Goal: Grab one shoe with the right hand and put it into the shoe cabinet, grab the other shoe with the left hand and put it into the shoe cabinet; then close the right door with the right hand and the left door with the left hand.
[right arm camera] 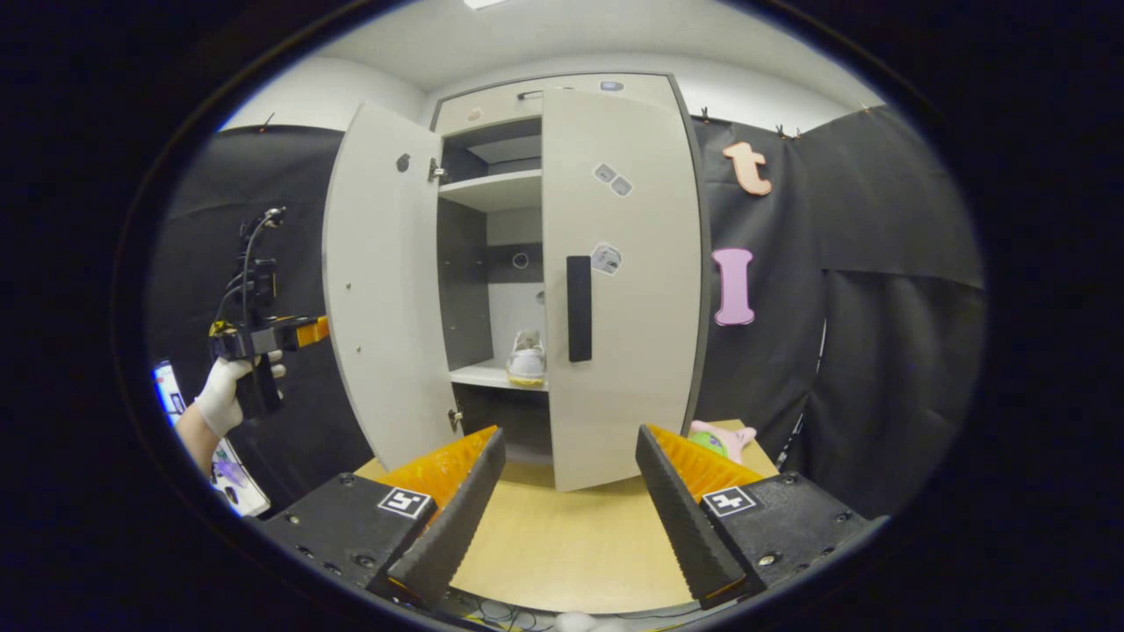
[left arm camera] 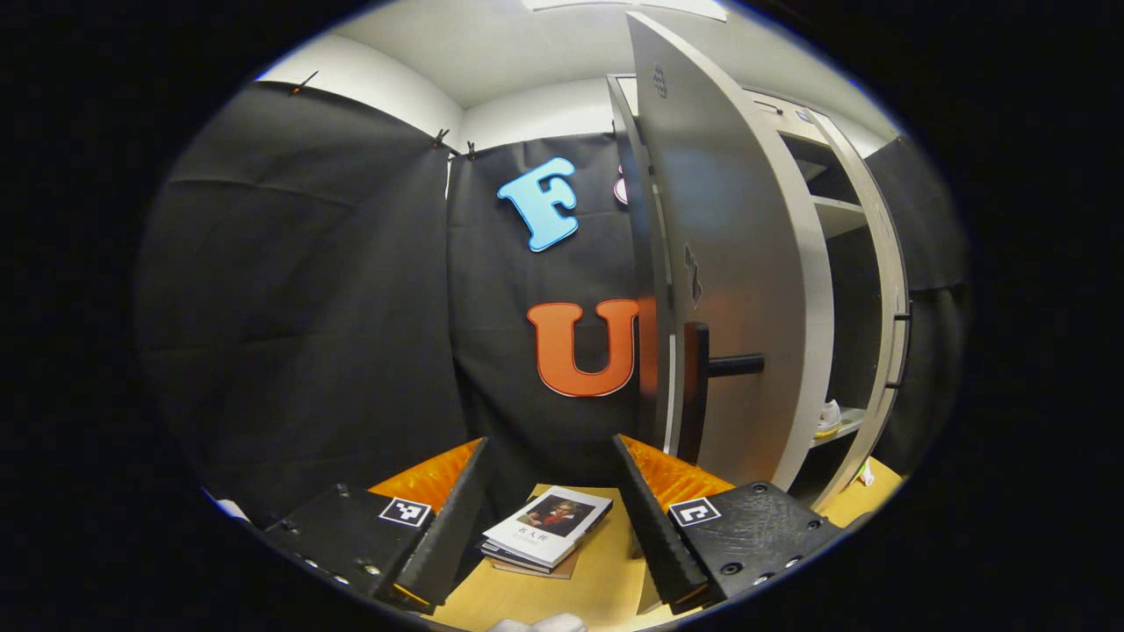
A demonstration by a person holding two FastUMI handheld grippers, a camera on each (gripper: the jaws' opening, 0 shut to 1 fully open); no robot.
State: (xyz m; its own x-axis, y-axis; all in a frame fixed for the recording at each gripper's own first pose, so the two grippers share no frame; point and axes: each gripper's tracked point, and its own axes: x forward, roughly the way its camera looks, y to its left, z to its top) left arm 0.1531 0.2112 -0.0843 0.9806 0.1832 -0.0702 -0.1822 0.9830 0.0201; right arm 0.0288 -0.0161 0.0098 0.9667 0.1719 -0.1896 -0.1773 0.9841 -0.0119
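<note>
The right door (right arm camera: 619,281) of the shoe cabinet (right arm camera: 518,96) stands shut or nearly shut at the centre of the right gripper view, its dark handle (right arm camera: 579,309) upright. The left door (right arm camera: 382,281) is swung wide, left of centre. Through the gap a white shoe (right arm camera: 527,360) sits on the lower shelf (right arm camera: 487,376); a second shoe cannot be made out there. By this showing the shoes are likely stowed and the right door done, leaving the left door to close.

The right tool (right arm camera: 569,518) hangs wide and empty over the worktop (right arm camera: 571,544). The left tool (left arm camera: 549,518) is also wide, holding nothing, behind the open door's outer face, its handle (left arm camera: 716,369) at right of centre. In the left gripper view's lower centre lie books (left arm camera: 544,531); their cover writing is too small to read. Stickers on the doors are illegible.
</note>
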